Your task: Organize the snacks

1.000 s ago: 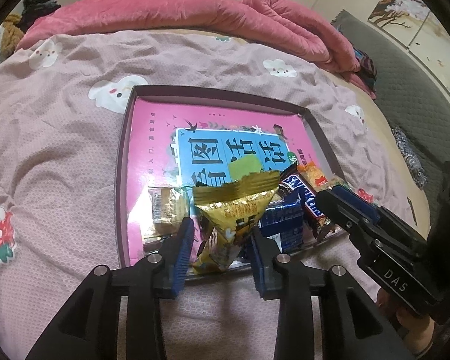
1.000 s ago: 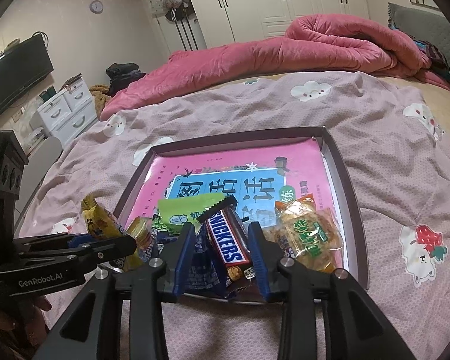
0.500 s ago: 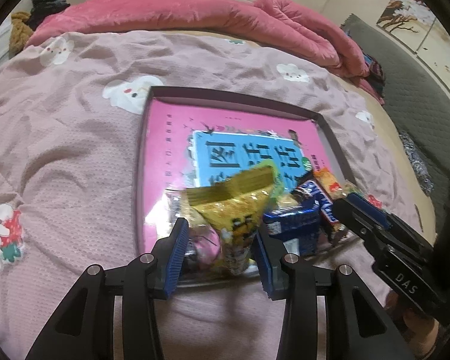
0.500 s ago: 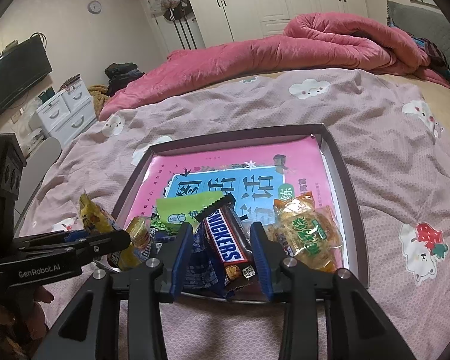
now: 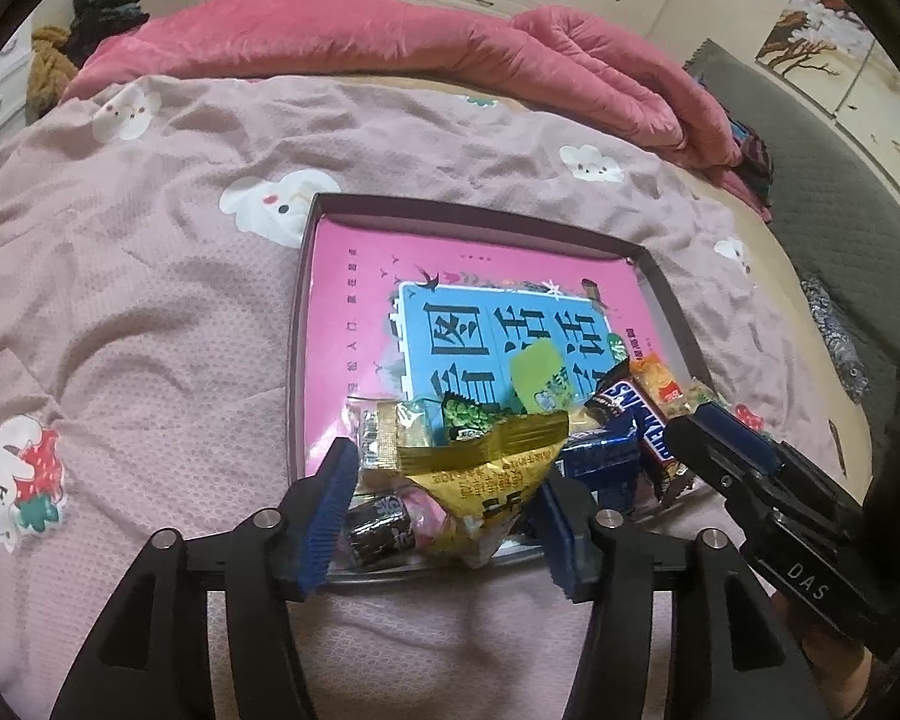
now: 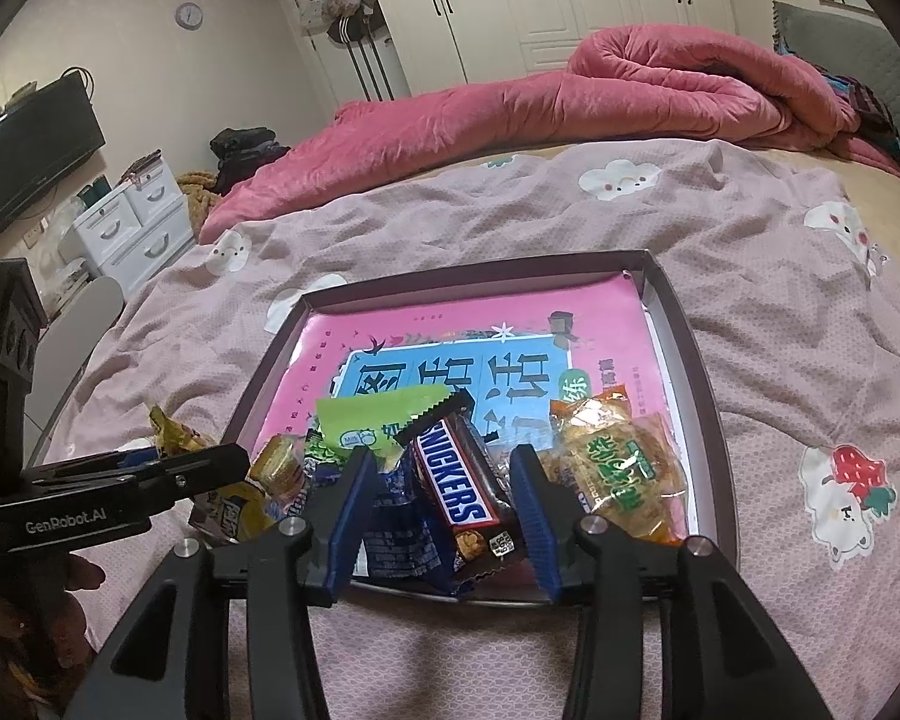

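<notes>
A: Where the Snickers bar (image 6: 463, 489) lies in the near part of the tray (image 6: 705, 384), its long axis runs near to far, tilted a little left at the far end. White lettering reads along the bar, and the serrated dark end (image 6: 435, 414) points far-left.

B: Noted. Tray contents?

A: Dark-rimmed shallow tray on the pink bedsheet (image 6: 780, 312). A pink sheet with a blue panel of large Chinese characters (image 6: 450, 378) covers its floor. Snacks bunch at the near edge: a green packet (image 6: 369, 420) just left of the bar, a blue wrapper (image 6: 399, 540) under it, and a clear bag of yellow snacks with a green label (image 6: 615, 462) on the right.

B: Claws?

A: Right gripper (image 6: 444, 516) has its blue pads apart, straddling the bar, with no visible pinch. Left gripper (image 5: 444, 498) also stands apart, one pad on each side of a gold packet (image 5: 486, 474) whose sealed edge points far. I cannot tell if the pads touch it.

B: Other items near it?

A: A small dark candy (image 5: 381, 525) and a pink one (image 5: 426, 519) at the near-left corner. The left unit reads "GenRobot.AI" and the right one "DAS".
</notes>
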`<state>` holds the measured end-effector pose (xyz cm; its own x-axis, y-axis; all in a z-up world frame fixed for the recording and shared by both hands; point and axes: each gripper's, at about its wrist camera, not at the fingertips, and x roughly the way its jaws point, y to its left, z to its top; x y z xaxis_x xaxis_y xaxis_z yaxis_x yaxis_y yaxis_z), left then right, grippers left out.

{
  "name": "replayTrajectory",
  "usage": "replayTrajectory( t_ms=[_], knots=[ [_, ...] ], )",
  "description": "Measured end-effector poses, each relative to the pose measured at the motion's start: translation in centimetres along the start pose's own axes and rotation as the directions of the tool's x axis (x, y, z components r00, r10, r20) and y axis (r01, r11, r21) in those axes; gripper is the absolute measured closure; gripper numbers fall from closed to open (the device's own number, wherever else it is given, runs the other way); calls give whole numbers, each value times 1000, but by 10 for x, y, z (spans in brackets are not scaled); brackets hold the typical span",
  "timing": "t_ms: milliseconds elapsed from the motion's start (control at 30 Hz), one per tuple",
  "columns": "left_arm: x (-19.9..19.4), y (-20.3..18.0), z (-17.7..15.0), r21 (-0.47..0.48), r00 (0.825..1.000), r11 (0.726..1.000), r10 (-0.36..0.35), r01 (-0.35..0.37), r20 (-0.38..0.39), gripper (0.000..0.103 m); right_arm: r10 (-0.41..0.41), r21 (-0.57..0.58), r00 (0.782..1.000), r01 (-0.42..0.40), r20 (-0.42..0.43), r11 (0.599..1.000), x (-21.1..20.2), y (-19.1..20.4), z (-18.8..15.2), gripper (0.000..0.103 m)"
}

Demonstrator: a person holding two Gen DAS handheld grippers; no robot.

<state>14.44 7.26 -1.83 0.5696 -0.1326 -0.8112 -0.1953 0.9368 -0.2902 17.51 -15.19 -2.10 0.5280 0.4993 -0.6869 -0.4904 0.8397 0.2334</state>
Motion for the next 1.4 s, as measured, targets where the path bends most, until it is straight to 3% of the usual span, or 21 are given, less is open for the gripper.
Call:
replayTrajectory(
  t_ms=[367, 500, 967, 1167, 1400],
  knots=[
    [-14, -6, 5, 11, 999, 1000, 1, -1, 36, 38, -1, 7, 1000, 1, 28, 1000, -9, 0, 3, 49],
    [-21, -12, 8, 34, 998, 999, -4, 2, 58, 32, 5, 9, 999, -5, 40, 1000, -12, 0, 5, 48],
    [-67, -34, 23, 71, 984, 997, -3, -10, 181, 27, 19, 17, 993, -21, 117, 1000, -40, -1, 10, 43],
    [-99, -43, 14, 88, 974, 995, 15, -36, 225, 22, 12, 8, 988, -13, 155, 1000, -68, 5, 3, 28],
    [-114, -48, -11, 97, 975, 994, 23, -45, 222, 21, -32, -8, 983, 34, 183, 999, -95, 15, -10, 22]
  ],
)
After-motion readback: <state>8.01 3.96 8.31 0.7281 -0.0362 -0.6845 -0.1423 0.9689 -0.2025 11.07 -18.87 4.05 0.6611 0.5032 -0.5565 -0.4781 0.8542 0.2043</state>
